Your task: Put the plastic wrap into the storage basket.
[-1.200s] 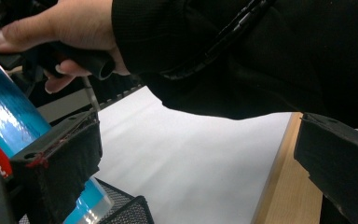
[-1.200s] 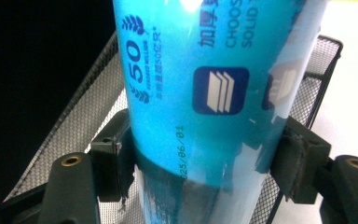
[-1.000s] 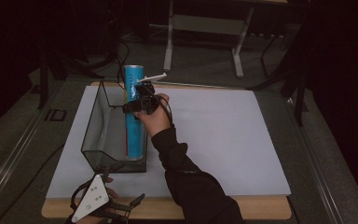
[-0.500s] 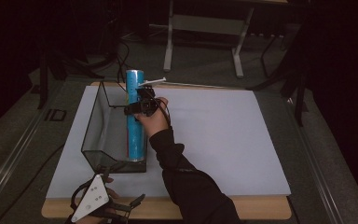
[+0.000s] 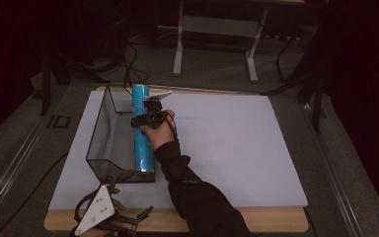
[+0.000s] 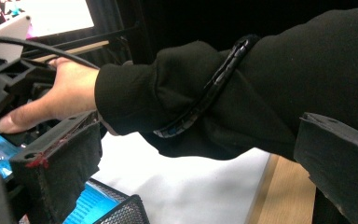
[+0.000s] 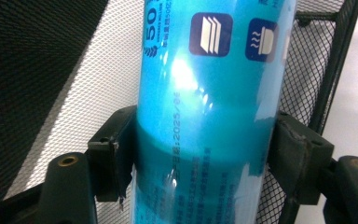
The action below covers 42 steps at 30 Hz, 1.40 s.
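A long blue roll [image 5: 143, 143] lies lengthwise along the right side of a black mesh basket [image 5: 96, 129], with its far end reaching past the far rim. My right gripper [image 5: 148, 117] is shut on the blue roll [image 7: 209, 93] about midway along, both pads [image 7: 115, 156] pressed on its sides, the basket mesh [image 7: 70, 93] behind it. My left gripper [image 5: 140, 217] rests at the table's near left edge. Its jaws stand wide apart in the left gripper view [image 6: 200, 186], with nothing between them. Beyond them are the person's right sleeve [image 6: 242, 93] and a corner of the roll [image 6: 87, 208].
A white sheet [image 5: 227, 143] covers the wooden table [image 5: 271, 221]. The basket stands on its left part. A metal stand [image 5: 214, 29] and cables [image 5: 128, 69] are on the dark floor beyond the table's far edge.
My right gripper has come slightly toward me and down with the blue roll, which now sits lower in the basket. The left gripper has stayed put.
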Each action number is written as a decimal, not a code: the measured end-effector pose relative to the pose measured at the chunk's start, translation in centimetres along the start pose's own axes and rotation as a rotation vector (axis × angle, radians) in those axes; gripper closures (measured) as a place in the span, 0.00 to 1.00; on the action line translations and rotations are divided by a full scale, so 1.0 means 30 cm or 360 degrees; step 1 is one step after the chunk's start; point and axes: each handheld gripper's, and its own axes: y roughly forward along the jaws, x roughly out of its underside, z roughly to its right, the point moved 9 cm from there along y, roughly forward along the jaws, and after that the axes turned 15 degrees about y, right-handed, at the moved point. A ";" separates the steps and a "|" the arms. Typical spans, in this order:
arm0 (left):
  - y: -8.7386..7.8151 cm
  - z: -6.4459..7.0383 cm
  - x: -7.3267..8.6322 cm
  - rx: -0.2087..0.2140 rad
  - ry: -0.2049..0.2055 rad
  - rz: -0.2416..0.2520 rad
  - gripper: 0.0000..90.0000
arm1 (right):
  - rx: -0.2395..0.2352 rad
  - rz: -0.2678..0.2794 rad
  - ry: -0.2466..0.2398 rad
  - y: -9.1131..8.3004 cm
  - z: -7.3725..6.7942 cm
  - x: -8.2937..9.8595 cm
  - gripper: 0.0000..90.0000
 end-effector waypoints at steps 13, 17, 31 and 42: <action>0.005 0.004 0.001 0.0009 0.0005 -0.0010 0.02 | 0.0072 0.0021 -0.0114 0.000 0.005 -0.006 0.31; 0.007 0.005 0.004 0.0013 -0.0004 -0.0012 0.02 | 0.0089 0.0031 -0.0195 -0.035 0.001 -0.018 0.32; 0.015 0.009 0.008 0.0024 -0.0008 -0.0024 0.02 | 0.0098 0.0100 -0.0638 -0.119 0.022 -0.015 0.15; 0.021 0.012 0.011 0.0036 -0.0011 -0.0033 0.02 | 0.0031 0.0078 -0.0691 -0.187 0.065 0.000 0.15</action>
